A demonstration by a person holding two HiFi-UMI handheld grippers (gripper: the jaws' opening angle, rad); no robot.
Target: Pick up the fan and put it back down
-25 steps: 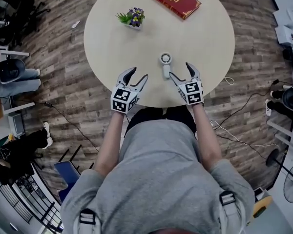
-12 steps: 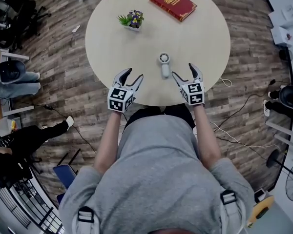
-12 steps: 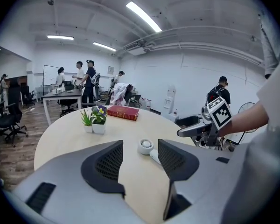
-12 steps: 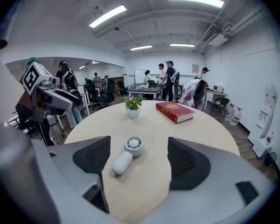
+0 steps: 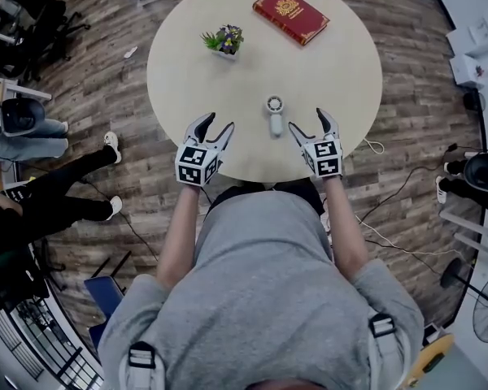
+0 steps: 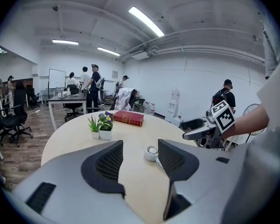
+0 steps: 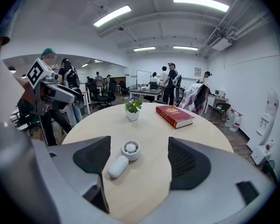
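- Pale wood-toned round table [image 5: 333, 63] fills the far half of the head view, standing on a plank floor [image 5: 114, 80].
- On it the small white fan [image 5: 275, 114] lies flat, close to the near edge. Its round head points far and its stubby handle points near.
- Left gripper [image 5: 220, 122] hovers over the near edge, left of the fan and clear of it. Its jaws are spread apart with only bare tabletop between them.
- In the left gripper view the fan's head shows just past the inner edge of the right-hand jaw, which partly hides it.
- Right gripper [image 5: 307, 120] sits just right of the fan, also over the near edge. Its jaws are released and wide, grasping nothing.
- In the right gripper view the fan lies ahead in the gap between the jaws, nearer the left-hand one and touching neither.
- Far across the table a red book [image 5: 291, 9] with a gold emblem lies flat near the far right rim.
- To the far left stands a little potted plant [image 5: 224, 39] with purple flowers in a white pot, well apart from the fan.
- Both gripper views show other people standing among desks and chairs in the room beyond.
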